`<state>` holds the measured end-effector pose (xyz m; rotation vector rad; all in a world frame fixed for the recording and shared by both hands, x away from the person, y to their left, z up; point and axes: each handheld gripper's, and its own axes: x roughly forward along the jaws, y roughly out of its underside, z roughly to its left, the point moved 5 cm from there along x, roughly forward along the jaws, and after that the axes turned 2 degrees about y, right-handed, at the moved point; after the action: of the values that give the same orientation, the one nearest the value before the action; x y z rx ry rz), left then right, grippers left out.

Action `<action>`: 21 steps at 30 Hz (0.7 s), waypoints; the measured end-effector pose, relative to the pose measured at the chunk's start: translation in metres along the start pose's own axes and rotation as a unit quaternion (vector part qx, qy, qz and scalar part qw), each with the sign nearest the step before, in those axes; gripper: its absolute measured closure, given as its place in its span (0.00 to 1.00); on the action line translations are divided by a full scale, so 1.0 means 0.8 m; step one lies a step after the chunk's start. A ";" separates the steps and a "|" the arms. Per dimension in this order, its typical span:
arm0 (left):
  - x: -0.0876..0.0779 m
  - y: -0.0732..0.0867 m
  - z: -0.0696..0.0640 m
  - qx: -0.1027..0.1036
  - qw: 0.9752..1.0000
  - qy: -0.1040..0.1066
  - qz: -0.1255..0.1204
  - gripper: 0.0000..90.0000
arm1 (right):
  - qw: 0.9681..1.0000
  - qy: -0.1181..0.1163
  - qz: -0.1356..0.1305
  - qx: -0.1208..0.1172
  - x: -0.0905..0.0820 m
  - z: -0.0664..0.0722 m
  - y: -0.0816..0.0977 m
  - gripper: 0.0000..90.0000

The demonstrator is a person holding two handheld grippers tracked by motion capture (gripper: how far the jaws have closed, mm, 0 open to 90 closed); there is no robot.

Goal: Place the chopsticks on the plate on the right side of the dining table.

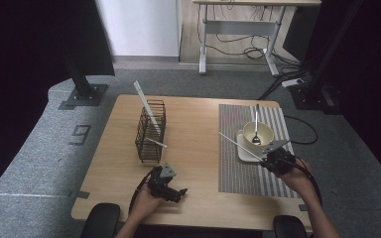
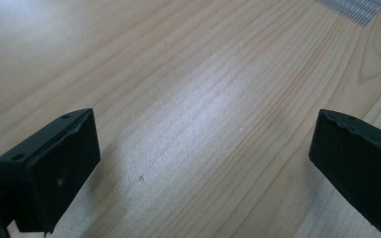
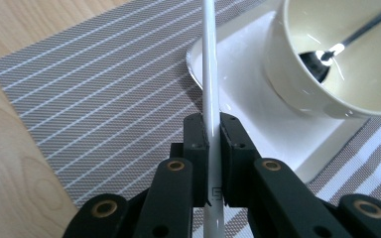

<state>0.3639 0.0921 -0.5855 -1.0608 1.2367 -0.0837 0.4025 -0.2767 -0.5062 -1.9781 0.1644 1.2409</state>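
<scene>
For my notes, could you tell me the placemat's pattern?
Grey with thin white stripes, clearest in the right gripper view: placemat.

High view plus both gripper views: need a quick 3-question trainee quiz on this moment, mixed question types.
1. True or false: the right tongs are shut on a white chopstick.
2. What lies inside the cream bowl?
A. a fork
B. a spoon
C. a knife
3. Fill the gap: the left tongs stand open over the bare wooden ____ with nothing between them.

Key
1. True. The right gripper view shows the stick clamped between the pads.
2. B. A spoon rests in the bowl, which sits on a white plate on the striped placemat.
3. table.
</scene>
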 end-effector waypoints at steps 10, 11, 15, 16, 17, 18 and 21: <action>0.005 0.001 -0.001 0.008 1.000 -0.012 0.024 0.00 | 1.000 0.009 0.014 0.017 0.011 -0.022 0.011 0.92; 0.005 0.001 -0.001 0.008 1.000 -0.012 0.024 0.00 | 1.000 0.009 0.016 0.020 0.012 -0.023 0.012 0.92; 0.005 0.001 -0.001 0.007 1.000 -0.012 0.024 0.00 | 0.999 0.008 0.023 0.020 0.019 -0.028 0.017 0.92; 0.005 0.001 -0.001 0.007 1.000 -0.011 0.023 0.00 | 0.999 0.009 0.027 0.020 0.021 -0.029 0.019 0.92; 0.005 0.001 -0.001 0.007 1.000 -0.011 0.023 0.00 | 0.999 0.008 0.032 0.019 0.024 -0.030 0.021 0.92; 0.005 0.001 -0.001 0.007 1.000 -0.011 0.023 0.00 | 0.999 0.008 0.035 0.018 0.026 -0.031 0.022 0.92; 0.005 0.001 -0.001 0.007 1.000 -0.011 0.023 0.00 | 0.999 0.007 0.043 0.020 0.034 -0.034 0.027 0.92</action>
<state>0.3642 0.0898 -0.5887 -1.0185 1.2381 -0.0437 0.4255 -0.3025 -0.5342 -1.9634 0.2830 1.2691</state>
